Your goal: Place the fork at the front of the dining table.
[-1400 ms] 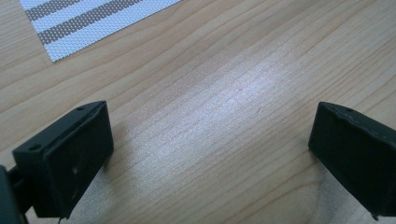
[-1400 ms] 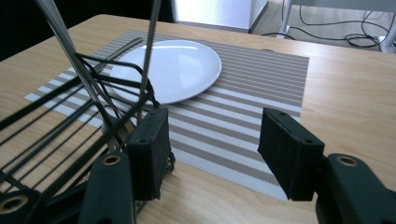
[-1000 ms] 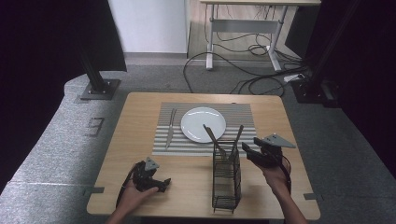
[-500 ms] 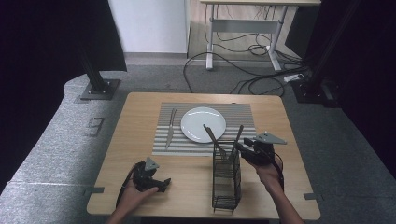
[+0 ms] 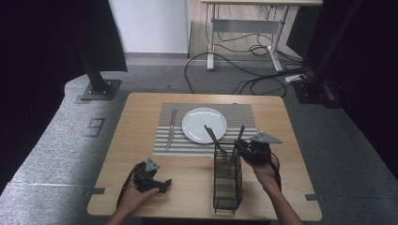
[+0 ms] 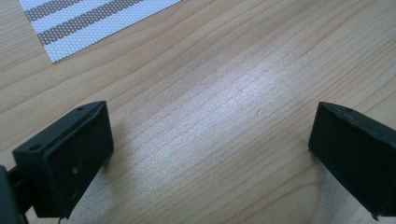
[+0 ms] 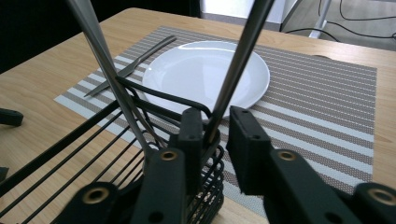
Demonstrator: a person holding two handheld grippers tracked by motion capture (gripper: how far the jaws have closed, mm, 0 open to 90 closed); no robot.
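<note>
A black wire caddy stands on the wooden table with two metal utensils leaning out of it. My right gripper is at the caddy's far right corner. In the right gripper view, the right-hand utensil handle runs down between the jaws of the right gripper. The jaws have just been closing. The handle lies against the left jaw, and a small gap shows beside the right one. The other handle leans left. My left gripper rests open on the table, and nothing lies between the jaws of this left gripper.
A white plate sits on a striped placemat, with a fork lying at its left. The caddy stands just in front of the mat. Bare wood lies between the two grippers.
My right gripper has moved left to the caddy and its jaws have narrowed around the right-hand utensil handle. The left gripper has stayed where it was.
</note>
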